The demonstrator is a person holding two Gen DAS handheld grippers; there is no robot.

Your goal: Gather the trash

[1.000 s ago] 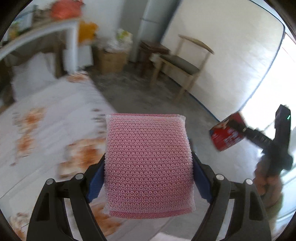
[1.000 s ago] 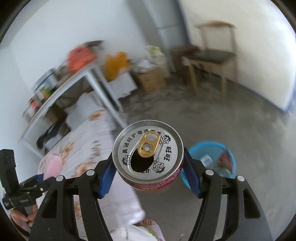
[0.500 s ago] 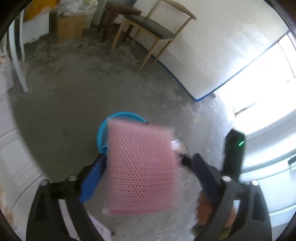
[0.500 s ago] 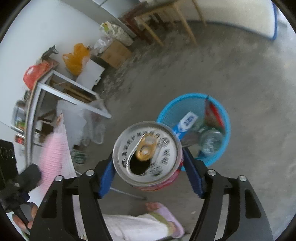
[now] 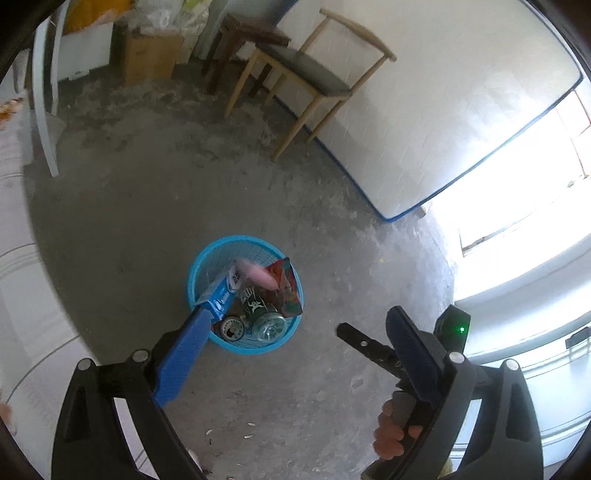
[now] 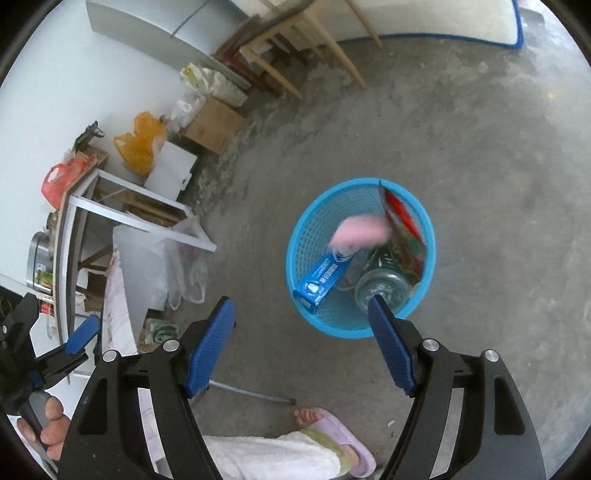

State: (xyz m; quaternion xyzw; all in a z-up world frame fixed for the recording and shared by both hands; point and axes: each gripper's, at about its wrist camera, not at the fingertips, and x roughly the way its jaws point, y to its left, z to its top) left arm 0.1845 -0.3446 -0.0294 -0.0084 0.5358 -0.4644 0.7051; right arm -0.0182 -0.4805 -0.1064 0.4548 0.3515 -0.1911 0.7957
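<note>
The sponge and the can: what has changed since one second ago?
Both grippers let go: the left gripper and right gripper now stand open and empty. The pink sponge is blurred inside the blue basket, and a can lies at its bottom. The basket stayed on the floor.

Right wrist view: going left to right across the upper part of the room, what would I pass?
Red plastic bag → yellow plastic bag → cardboard box → wooden chair → blue-edged mattress.
</note>
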